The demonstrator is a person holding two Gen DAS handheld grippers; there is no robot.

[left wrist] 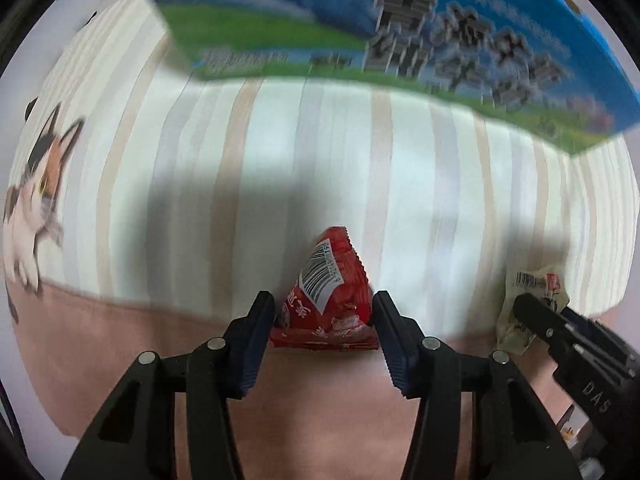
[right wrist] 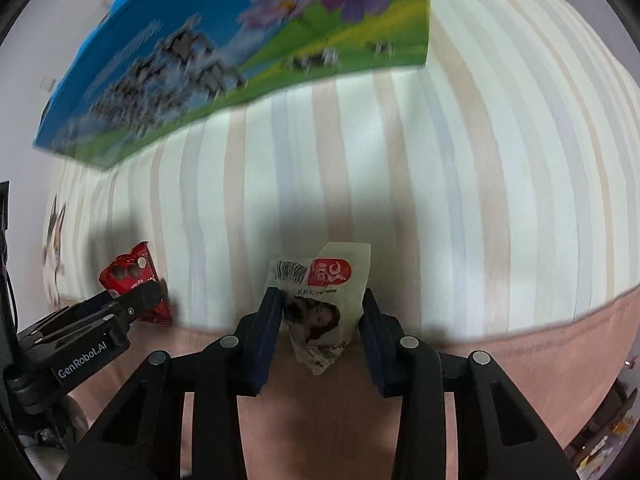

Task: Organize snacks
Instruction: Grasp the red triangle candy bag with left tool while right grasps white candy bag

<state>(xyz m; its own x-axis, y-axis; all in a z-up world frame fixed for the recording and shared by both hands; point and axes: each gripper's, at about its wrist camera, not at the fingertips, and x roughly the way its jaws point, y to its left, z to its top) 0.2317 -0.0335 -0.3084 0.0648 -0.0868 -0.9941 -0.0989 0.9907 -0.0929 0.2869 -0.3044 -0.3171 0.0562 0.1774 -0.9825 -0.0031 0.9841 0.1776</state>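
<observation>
Two grippers are each clamping a snack above the striped bed, jaws of the left gripper [left wrist: 323,312] pinching the red packet [left wrist: 326,300] and the right gripper [right wrist: 320,312] the pale packet [right wrist: 320,304], so either slippery wrapper is risking sliding free before reaching the blue box [right wrist: 224,52].

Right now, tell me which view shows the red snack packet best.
The left wrist view: the red snack packet sits centred between the left jaws, barcode legible. The right wrist view shows it only small at the left edge, partly hidden behind the left gripper.
</observation>
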